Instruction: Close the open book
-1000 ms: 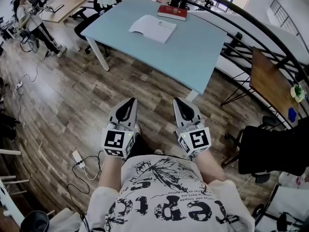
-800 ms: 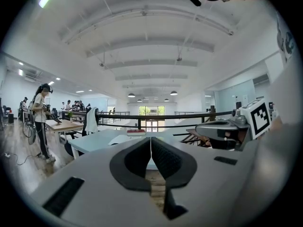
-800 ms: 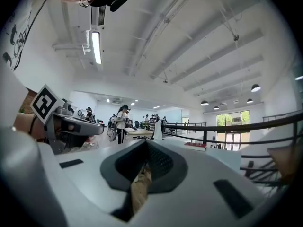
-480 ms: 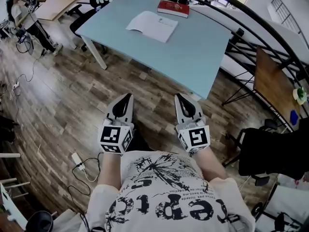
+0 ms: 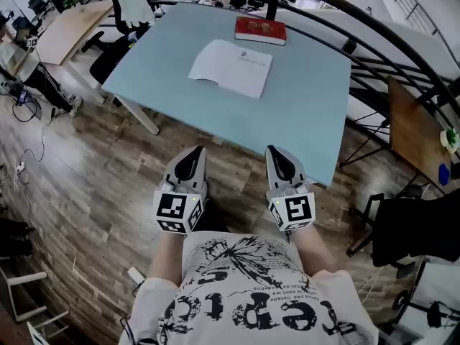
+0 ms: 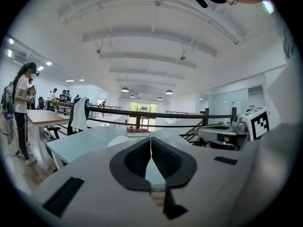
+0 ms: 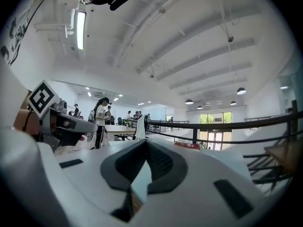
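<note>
Paper is making the open book [image 5: 231, 67], lying on the worktop [image 5: 305, 103] just in front of the red book [image 5: 260, 30], look light and floppy, likely best lifted by a free side edge, while the left gripper [image 5: 192, 152] and right gripper [image 5: 277, 154] are hovering farther back, jaws closed and empty.

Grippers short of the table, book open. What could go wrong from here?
1. Both shut and empty, the left gripper and right gripper must open to pinch a cover.
2. The open book lies flat on the table; jaws may just push it.
3. The red book sits close behind it and could get bumped.
</note>
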